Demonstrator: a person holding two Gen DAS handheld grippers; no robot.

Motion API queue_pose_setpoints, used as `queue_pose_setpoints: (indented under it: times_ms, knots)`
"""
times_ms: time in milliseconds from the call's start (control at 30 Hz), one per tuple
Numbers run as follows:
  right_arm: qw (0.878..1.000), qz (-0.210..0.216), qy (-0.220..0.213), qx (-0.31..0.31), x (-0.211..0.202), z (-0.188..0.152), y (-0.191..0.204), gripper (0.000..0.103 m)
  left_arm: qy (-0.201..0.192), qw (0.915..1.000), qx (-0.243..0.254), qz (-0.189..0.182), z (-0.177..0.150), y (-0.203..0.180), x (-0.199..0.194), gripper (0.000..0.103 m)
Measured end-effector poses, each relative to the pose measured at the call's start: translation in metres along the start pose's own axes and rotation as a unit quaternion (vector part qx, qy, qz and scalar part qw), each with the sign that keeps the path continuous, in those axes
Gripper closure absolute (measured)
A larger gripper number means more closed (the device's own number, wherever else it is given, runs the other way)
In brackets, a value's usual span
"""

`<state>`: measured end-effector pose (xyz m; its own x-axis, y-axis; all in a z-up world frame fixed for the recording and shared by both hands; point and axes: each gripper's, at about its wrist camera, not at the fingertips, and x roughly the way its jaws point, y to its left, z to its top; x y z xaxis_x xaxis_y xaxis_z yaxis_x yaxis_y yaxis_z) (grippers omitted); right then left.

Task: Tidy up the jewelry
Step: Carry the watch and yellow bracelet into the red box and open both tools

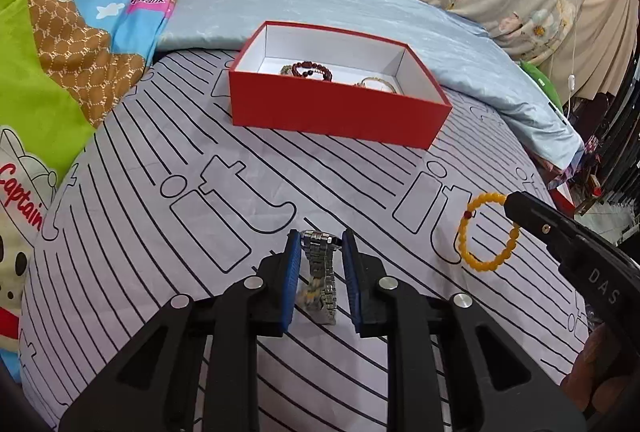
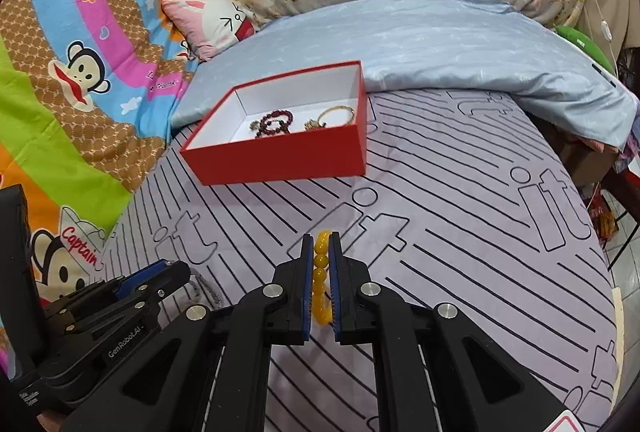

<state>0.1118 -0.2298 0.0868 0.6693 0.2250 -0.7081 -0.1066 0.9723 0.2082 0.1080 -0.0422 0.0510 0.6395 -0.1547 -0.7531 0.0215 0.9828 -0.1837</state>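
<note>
A red box [image 1: 336,112] with a white inside stands on the striped bed sheet; it also shows in the right wrist view [image 2: 280,156]. A dark red bead bracelet [image 1: 311,69] and a gold bangle [image 2: 338,114] lie inside. My left gripper [image 1: 320,238] has its blue pads on both sides of a silver metal watch [image 1: 319,272] on the sheet; contact is unclear. My right gripper [image 2: 321,238] is shut on a yellow bead bracelet [image 2: 320,280], which hangs as a ring in the left wrist view [image 1: 486,232].
A folded light blue quilt [image 1: 360,16] lies behind the box. A cartoon monkey blanket [image 2: 80,72] and a pink pillow [image 2: 216,20] are at the left. The bed's right edge [image 2: 600,272] drops to the floor.
</note>
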Motion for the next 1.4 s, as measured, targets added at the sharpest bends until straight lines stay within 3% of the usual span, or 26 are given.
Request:
queue_pose_setpoints:
  times_ms: [167, 267, 800, 1133, 1400]
  knots:
    - [1.000, 0.009, -0.007, -0.004, -0.009, 0.005, 0.010, 0.096, -0.008, 0.9999, -0.006, -0.005, 0.004, 0.005, -0.014, 0.083]
    - [1.000, 0.020, -0.010, -0.004, -0.015, 0.010, 0.016, 0.096, -0.012, 0.9999, -0.005, -0.009, 0.010, 0.007, -0.022, 0.092]
    - [0.999, 0.035, -0.032, -0.021, -0.023, 0.037, 0.033, 0.096, -0.049, 0.9987, 0.004, -0.010, 0.053, 0.020, -0.045, 0.092]
    - [0.996, 0.056, -0.058, -0.031, -0.005, 0.108, 0.039, 0.096, -0.084, 0.9958, 0.033, -0.016, 0.126, 0.006, -0.039, 0.092]
    - [0.997, 0.047, -0.052, -0.038, 0.057, 0.162, 0.039, 0.096, -0.087, 0.9952, 0.045, -0.010, 0.186, 0.000, 0.018, 0.092]
